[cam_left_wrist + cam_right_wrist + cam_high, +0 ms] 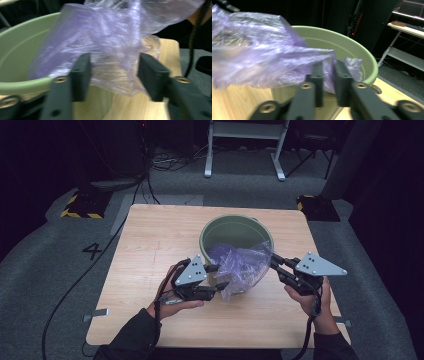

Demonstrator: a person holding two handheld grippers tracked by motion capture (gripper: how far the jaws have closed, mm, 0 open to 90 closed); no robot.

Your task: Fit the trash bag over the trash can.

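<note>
A person at a wooden table [150,245] works a purple bag [240,265] over a green bucket [220,227] with a gripper in each hand. The bucket stands upright on the far middle of the table, and the thin, crinkled bag drapes over its near rim, part of it inside the bucket and part hanging down the near outside wall toward the tabletop. The left gripper [219,277] comes in from the left at the bucket's near-left side; in the left gripper view its jaws stand apart with a loose fold of the bag [110,50] hanging between them, the pads clear of the plastic, so this gripper is released and grips nothing. The right gripper [275,261] reaches in from the right to the bucket's near-right rim; in the right gripper view its jaws sit close together with a strip of the bag [262,60] between them, just above the bucket [352,50] rim, but a narrow gap shows and whether the pads press the film cannot be told. The person's dark sleeves enter from the near edge. Beyond the table lie grey carpet [50,245], a floor marking reading 4 [92,251], cables and a white frame [245,145] in the dark background.
</note>
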